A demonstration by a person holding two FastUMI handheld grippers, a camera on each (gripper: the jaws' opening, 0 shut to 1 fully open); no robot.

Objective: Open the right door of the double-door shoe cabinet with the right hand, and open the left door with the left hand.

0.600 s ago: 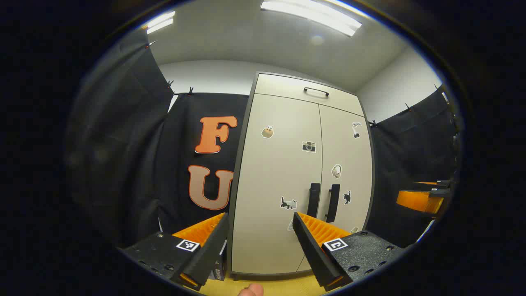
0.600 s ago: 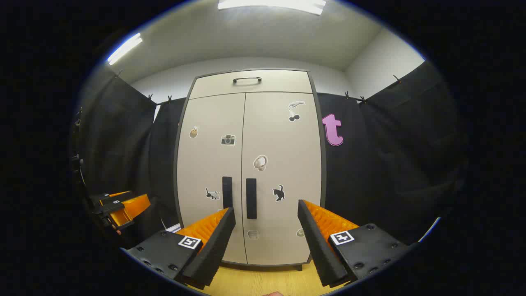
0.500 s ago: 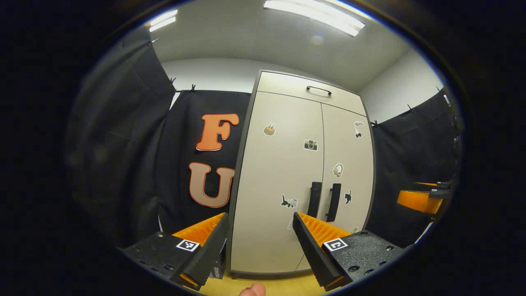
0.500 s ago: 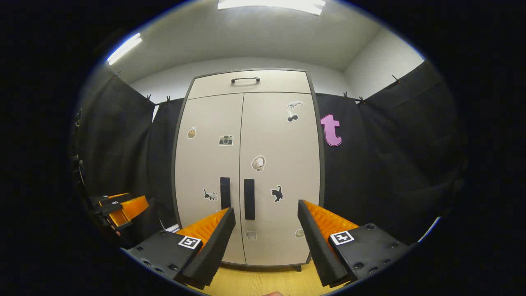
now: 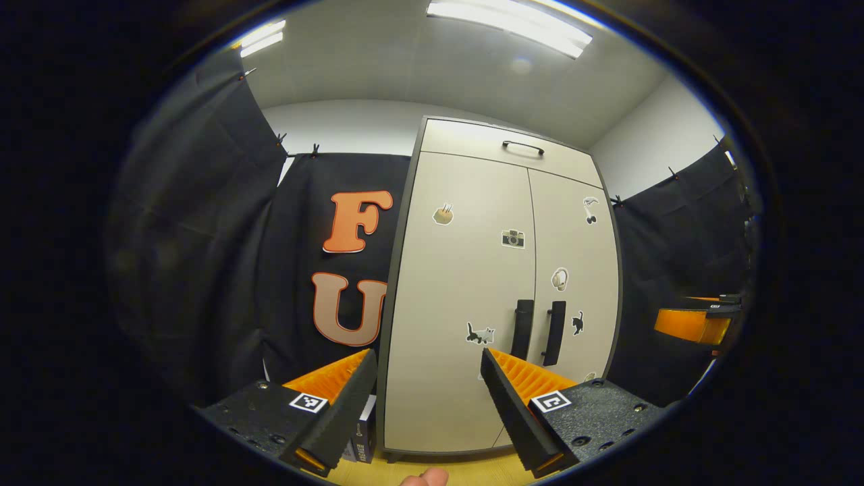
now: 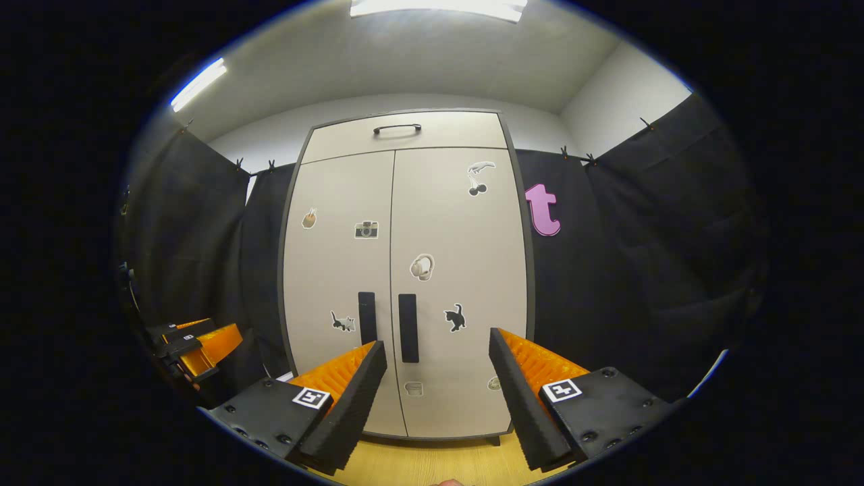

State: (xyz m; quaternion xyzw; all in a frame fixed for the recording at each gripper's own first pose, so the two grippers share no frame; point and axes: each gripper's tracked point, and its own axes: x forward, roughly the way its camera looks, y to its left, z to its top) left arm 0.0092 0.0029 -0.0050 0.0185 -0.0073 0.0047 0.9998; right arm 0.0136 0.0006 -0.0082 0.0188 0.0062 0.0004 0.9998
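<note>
Your right gripper (image 6: 437,359) faces the cabinet (image 6: 466,236), jaws wide and empty; right handle (image 6: 408,327), upright, lies ahead, just left of centre. Left gripper (image 5: 428,368) likewise open, empty.

Both views face the shoe cabinet (image 5: 466,304) (image 6: 405,270) from well back, the left gripper view obliquely.

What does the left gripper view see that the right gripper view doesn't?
Left gripper view: a small dark box on the floor by the shoe cabinet's left corner, and the right gripper off to the side. Right gripper view: the left gripper off to the side. Both: the cabinet with left door and right door shut, two dark handles, and stickers.
</note>
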